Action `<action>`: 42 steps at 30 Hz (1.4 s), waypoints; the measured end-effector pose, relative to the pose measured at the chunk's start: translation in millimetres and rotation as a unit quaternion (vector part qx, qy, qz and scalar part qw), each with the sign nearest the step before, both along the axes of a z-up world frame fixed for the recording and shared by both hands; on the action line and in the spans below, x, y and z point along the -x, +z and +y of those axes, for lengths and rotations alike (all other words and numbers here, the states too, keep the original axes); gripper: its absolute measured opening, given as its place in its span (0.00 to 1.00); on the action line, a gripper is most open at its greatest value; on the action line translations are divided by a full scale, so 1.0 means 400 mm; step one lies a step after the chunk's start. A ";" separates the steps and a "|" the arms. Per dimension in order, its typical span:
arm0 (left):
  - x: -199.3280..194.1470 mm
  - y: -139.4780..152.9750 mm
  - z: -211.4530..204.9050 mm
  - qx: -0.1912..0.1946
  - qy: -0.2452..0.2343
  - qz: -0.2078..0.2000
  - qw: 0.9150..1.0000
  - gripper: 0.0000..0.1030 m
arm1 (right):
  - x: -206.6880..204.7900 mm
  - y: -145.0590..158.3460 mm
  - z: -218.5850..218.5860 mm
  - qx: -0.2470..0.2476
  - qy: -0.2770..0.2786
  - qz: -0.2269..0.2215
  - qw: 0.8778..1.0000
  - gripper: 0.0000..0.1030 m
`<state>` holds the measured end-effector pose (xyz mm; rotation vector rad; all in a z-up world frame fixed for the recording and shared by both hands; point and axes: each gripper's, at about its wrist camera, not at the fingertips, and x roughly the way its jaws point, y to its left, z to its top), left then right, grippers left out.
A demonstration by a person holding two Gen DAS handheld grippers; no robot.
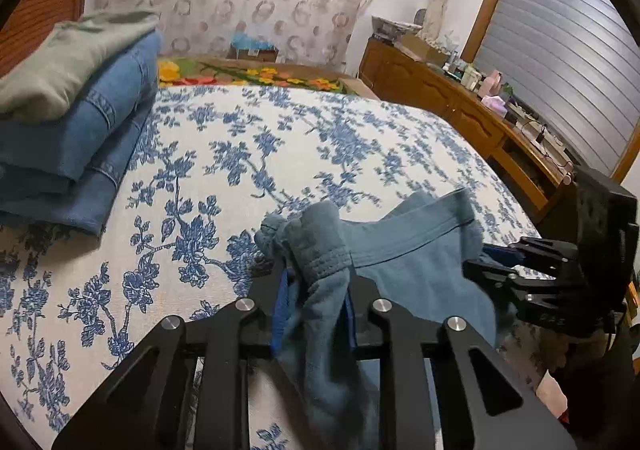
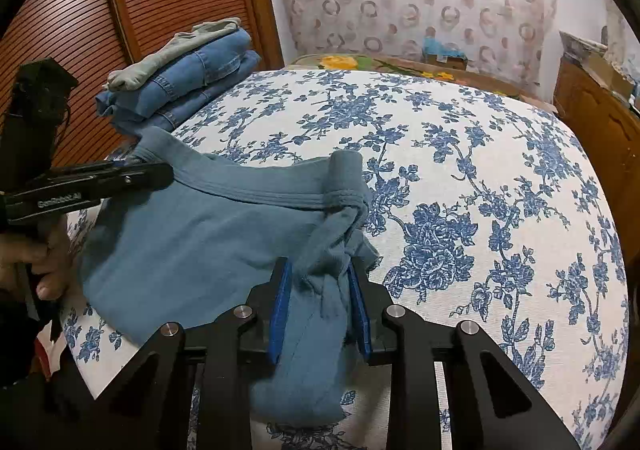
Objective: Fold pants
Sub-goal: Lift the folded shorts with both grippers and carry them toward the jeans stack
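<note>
Grey-blue soft pants (image 2: 192, 246) are held at the waistband by both grippers above a bed with a blue-flower cover (image 2: 460, 177). My left gripper (image 1: 316, 286) is shut on one bunched corner of the waistband (image 1: 320, 246); it also shows in the right wrist view (image 2: 132, 169) at the left. My right gripper (image 2: 320, 282) is shut on the other bunched corner; it also shows in the left wrist view (image 1: 492, 262) at the right. The waistband stretches between them and the cloth hangs down below both.
A stack of folded jeans with a grey-green garment on top (image 2: 188, 65) lies at the bed's far left by a slatted wooden door (image 2: 120, 9). A wooden sideboard (image 1: 460, 105) with clutter runs along the right. A flowered mat (image 1: 256, 75) lies beyond the bed.
</note>
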<state>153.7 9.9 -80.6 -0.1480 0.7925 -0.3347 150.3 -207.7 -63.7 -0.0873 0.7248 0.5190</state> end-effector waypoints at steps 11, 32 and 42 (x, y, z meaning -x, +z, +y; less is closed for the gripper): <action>0.053 0.065 -0.028 0.004 -0.017 -0.042 0.999 0.23 | 0.007 0.005 0.001 -0.009 0.008 -0.003 1.000 0.11; -0.012 0.193 0.007 0.018 0.001 -0.096 0.995 0.21 | -0.013 0.190 0.013 -0.019 0.059 -0.088 0.994 0.10; -0.061 0.282 0.098 0.018 0.035 -0.132 0.990 0.21 | -0.119 0.280 0.084 -0.014 0.093 -0.127 0.987 0.10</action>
